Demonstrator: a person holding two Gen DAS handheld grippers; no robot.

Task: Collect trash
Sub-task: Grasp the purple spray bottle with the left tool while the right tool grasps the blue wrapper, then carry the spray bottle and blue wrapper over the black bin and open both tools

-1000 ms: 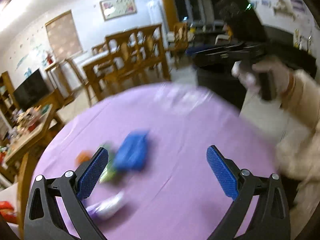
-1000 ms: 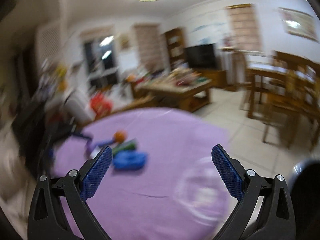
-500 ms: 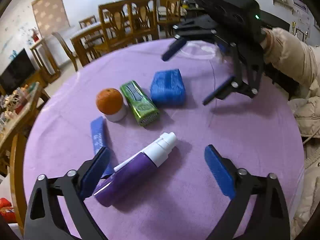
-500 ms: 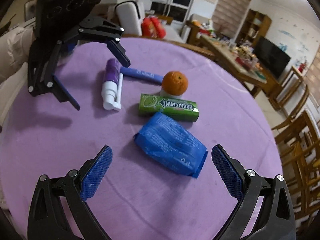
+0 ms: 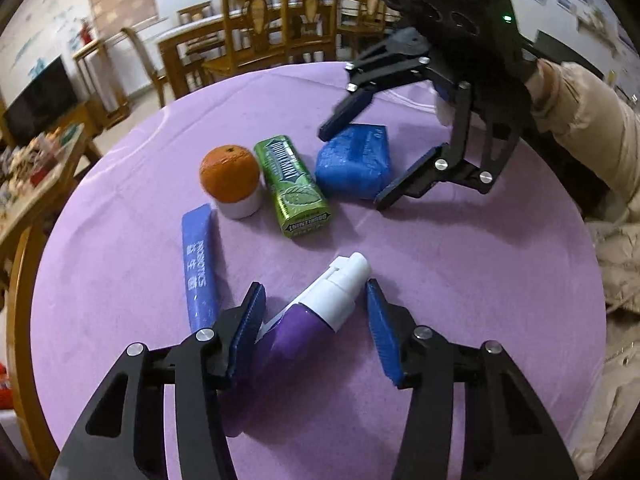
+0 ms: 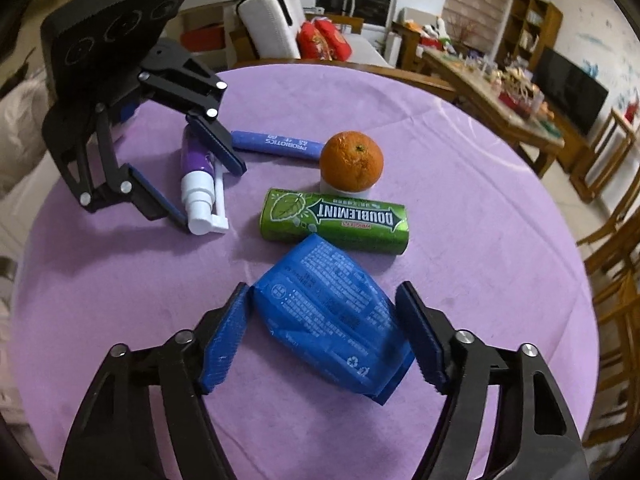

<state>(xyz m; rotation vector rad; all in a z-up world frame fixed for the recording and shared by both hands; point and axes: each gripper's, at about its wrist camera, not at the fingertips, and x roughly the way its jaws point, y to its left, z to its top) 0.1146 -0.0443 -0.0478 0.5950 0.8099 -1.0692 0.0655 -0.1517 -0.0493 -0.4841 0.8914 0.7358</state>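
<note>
On a round purple table (image 5: 480, 280) lie a purple spray bottle with a white nozzle (image 5: 316, 312), a blue probiotics stick (image 5: 199, 268), a green Doublemint pack (image 5: 292, 178) and a blue wrapped packet (image 5: 354, 162). My left gripper (image 5: 316, 330) is open with its jaws on either side of the spray bottle, the left pad close against it. My right gripper (image 6: 326, 332) is open around the blue packet (image 6: 332, 312). Each gripper also shows in the other's view, the right (image 5: 352, 160) and the left (image 6: 204, 182).
An orange (image 5: 229, 174) sits on a small white cup beside the Doublemint pack (image 6: 334, 218). Wooden chairs and a dining table (image 5: 260, 24) stand beyond the table's far edge. A low cluttered table (image 6: 500, 92) and a TV are to one side.
Both grippers have come down to the table and narrowed their jaws. The left now straddles the spray bottle, the right straddles the blue packet.
</note>
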